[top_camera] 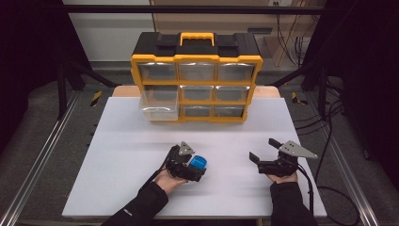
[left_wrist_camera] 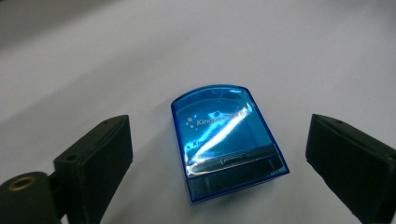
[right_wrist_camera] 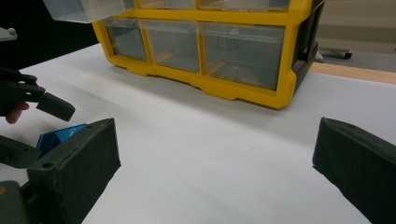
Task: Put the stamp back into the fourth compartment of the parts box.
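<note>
We hold our left claw [top_camera: 195,168] wide open around a blue translucent pencil sharpener [left_wrist_camera: 227,140] lying flat on the white worktop [top_camera: 117,155], ready to grip it, while our right claw [top_camera: 263,150] waits open, near the yellow drawer organizer [top_camera: 196,84], whose one drawer [top_camera: 159,102] is pulled out.

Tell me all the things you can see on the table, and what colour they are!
Little box: 1, see-through blue, lying on the table between the left gripper's open jaws.
Drawer cabinet: 1, yellow and black, far side of the table.
Pulled-out drawer: 1, clear, cabinet's left column.
Table: 1, white top.
Left gripper: 1, black, open around the box.
Right gripper: 1, black, open, holding nothing.
</note>
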Tool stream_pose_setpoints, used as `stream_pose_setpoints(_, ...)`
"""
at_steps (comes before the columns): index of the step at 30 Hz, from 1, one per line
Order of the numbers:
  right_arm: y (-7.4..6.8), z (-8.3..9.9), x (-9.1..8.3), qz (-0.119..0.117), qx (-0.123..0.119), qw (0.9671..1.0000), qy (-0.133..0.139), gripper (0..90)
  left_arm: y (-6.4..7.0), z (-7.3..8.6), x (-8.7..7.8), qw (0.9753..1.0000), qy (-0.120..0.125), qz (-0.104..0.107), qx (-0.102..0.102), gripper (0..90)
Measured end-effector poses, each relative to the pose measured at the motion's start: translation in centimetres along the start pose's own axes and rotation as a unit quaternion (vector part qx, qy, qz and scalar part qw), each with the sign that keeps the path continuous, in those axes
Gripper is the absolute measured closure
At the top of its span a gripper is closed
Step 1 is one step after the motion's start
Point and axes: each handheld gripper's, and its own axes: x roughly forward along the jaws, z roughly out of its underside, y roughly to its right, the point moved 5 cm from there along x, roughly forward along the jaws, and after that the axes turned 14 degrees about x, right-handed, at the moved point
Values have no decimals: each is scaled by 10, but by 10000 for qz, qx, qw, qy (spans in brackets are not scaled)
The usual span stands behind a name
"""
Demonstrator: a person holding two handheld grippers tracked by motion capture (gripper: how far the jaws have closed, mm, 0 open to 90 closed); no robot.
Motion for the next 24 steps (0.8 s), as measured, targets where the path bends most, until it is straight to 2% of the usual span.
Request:
stream_pose_setpoints(4, 0, 1, 1, -4, -19, 10000, -16, 8, 2, 0, 2, 9999, -85, -52, -43, 188)
stream_pose_setpoints(11, 0, 1, 1, 5, -17, 10000, -30, 8, 7, 0, 7, 9997, -215, -141, 11, 283)
stream_pose_setpoints(17, -1, 2, 1, 9, -23, 10000, -57, 8, 8, 0, 9, 9992, -313, -264, 23, 328)
stream_pose_setpoints(24, -1, 2, 2, -2, -11, 10000, -71, 9, 10, -1, 9, 9986, -450, -271, 47, 382)
